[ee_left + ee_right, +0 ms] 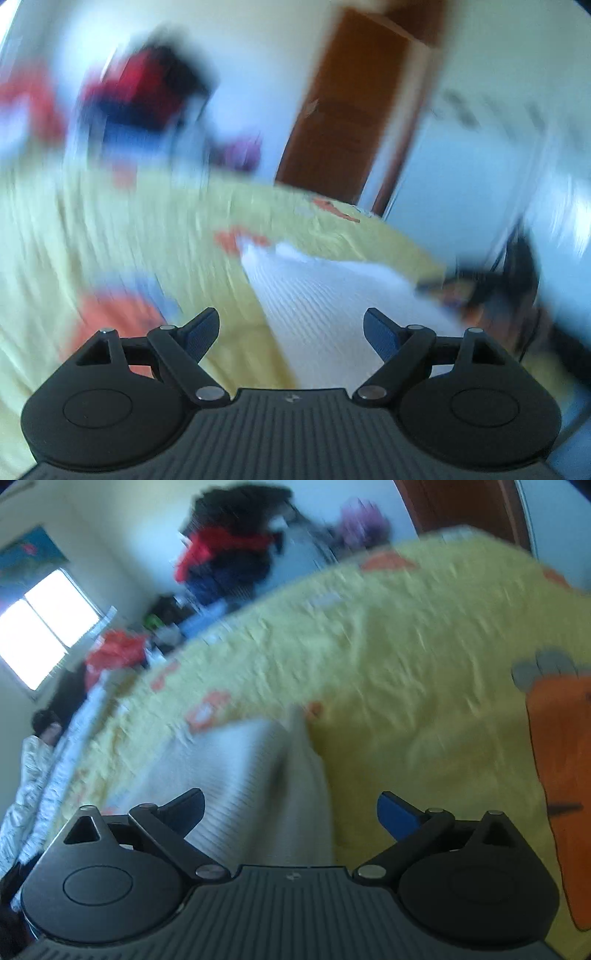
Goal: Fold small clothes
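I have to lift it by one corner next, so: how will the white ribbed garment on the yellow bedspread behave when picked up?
The white ribbed garment will probably hang limp: it lies flat with a soft fold along one edge. It looks thin, so likely light. Its ribbed weave should give the pads some grip.

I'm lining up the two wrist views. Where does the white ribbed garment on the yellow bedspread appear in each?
Left wrist: the white ribbed garment lies centre to lower right, running from mid-picture toward the open fingers.
Right wrist: it lies lower centre-left, above the left finger.
Shared landmark: the brown wooden door.
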Motion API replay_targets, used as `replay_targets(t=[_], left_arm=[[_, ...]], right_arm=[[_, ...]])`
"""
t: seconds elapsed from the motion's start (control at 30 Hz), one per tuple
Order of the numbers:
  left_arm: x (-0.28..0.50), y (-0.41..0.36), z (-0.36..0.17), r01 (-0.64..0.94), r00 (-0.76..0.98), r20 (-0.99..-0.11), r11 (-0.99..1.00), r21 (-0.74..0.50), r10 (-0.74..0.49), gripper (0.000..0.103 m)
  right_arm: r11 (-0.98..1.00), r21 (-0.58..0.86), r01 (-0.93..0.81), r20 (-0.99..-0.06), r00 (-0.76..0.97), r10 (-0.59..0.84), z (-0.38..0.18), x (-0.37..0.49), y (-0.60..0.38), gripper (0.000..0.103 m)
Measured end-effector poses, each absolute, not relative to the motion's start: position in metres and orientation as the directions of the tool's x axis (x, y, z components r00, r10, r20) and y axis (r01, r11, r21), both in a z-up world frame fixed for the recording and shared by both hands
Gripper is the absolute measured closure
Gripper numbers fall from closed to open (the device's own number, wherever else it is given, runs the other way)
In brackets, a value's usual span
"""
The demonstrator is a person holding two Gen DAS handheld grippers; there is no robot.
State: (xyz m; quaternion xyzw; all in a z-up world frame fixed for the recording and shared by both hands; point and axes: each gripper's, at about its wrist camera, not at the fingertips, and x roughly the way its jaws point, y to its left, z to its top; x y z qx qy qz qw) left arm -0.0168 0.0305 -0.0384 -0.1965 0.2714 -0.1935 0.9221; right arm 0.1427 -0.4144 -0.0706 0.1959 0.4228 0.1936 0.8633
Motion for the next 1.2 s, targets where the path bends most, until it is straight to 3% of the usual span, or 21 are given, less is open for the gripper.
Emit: replay_targets(t=[0.07,0.17,0.23,0.3,0.33,0.43,0.5,0.73,0.87,0.93,0.97,1.0,1.03,1.07,1.13,1.2], left_arm=[[0.023,0.041,-0.062,0.156,0.703,-0.460,0.749,-0.643,-0.542,0.018],[0.062,0.025,-0.090,0.099,0.614,-0.505,0.694,-0.714,-0.607,0.019],[0.074,0.016,-0.101,0.086,0.571,-0.492,0.644,-0.760,-0.657,0.019],[0.081,0.011,-0.110,0.076,0.552,-0.460,0.590,-0.804,-0.696,0.034],[0.084,0.009,-0.110,0.064,0.550,-0.459,0.583,-0.810,-0.698,0.035],[0.079,0.003,-0.097,0.111,0.574,-0.482,0.646,-0.756,-0.662,0.053],[0.073,0.001,-0.083,0.129,0.595,-0.503,0.692,-0.711,-0.627,0.059],[0.066,0.048,-0.033,0.162,0.680,-0.495,0.770,-0.617,-0.540,0.059],[0.090,0.078,-0.036,0.083,0.691,-0.562,0.822,-0.563,-0.455,0.057],[0.103,0.087,-0.056,0.018,0.668,-0.628,0.852,-0.523,-0.399,0.050],[0.102,0.093,-0.066,-0.002,0.670,-0.626,0.842,-0.540,-0.400,0.039],[0.098,0.099,-0.073,-0.006,0.686,-0.599,0.820,-0.573,-0.414,0.028],[0.094,0.105,-0.076,-0.025,0.685,-0.594,0.801,-0.598,-0.422,0.024],[0.088,0.109,-0.077,-0.045,0.681,-0.590,0.779,-0.625,-0.434,0.023],[0.068,0.122,-0.078,-0.023,0.689,-0.524,0.708,-0.706,-0.501,0.023],[0.044,0.131,-0.084,0.003,0.707,-0.456,0.647,-0.762,-0.540,0.016]], right_arm=[[0.812,0.562,-0.156,-0.645,0.532,0.548,-0.082,0.149,-0.413,0.003],[0.746,0.654,-0.127,-0.622,0.472,0.625,-0.095,0.157,-0.409,0.004],[0.721,0.675,-0.154,-0.608,0.436,0.663,-0.098,0.156,-0.401,0.013],[0.734,0.653,-0.187,-0.612,0.441,0.656,-0.097,0.149,-0.392,0.022],[0.739,0.644,-0.197,-0.611,0.448,0.652,-0.096,0.146,-0.390,0.027],[0.738,0.637,-0.222,-0.592,0.472,0.653,-0.087,0.137,-0.389,0.046],[0.743,0.629,-0.226,-0.587,0.489,0.646,-0.077,0.133,-0.385,0.052],[0.671,0.681,-0.294,-0.498,0.487,0.718,-0.055,0.148,-0.343,0.058],[0.652,0.705,-0.279,-0.496,0.463,0.735,-0.066,0.179,-0.301,0.058],[0.680,0.686,-0.259,-0.536,0.453,0.713,-0.081,0.192,-0.284,0.056],[0.703,0.674,-0.227,-0.561,0.462,0.687,-0.090,0.195,-0.282,0.051],[0.706,0.680,-0.199,-0.569,0.465,0.678,-0.097,0.197,-0.283,0.037],[0.695,0.698,-0.174,-0.563,0.467,0.682,-0.100,0.195,-0.286,0.028],[0.685,0.711,-0.159,-0.556,0.468,0.686,-0.100,0.190,-0.291,0.028],[0.668,0.728,-0.155,-0.543,0.465,0.699,-0.092,0.176,-0.303,0.019],[0.654,0.734,-0.182,-0.513,0.482,0.710,-0.082,0.155,-0.318,0.010]])
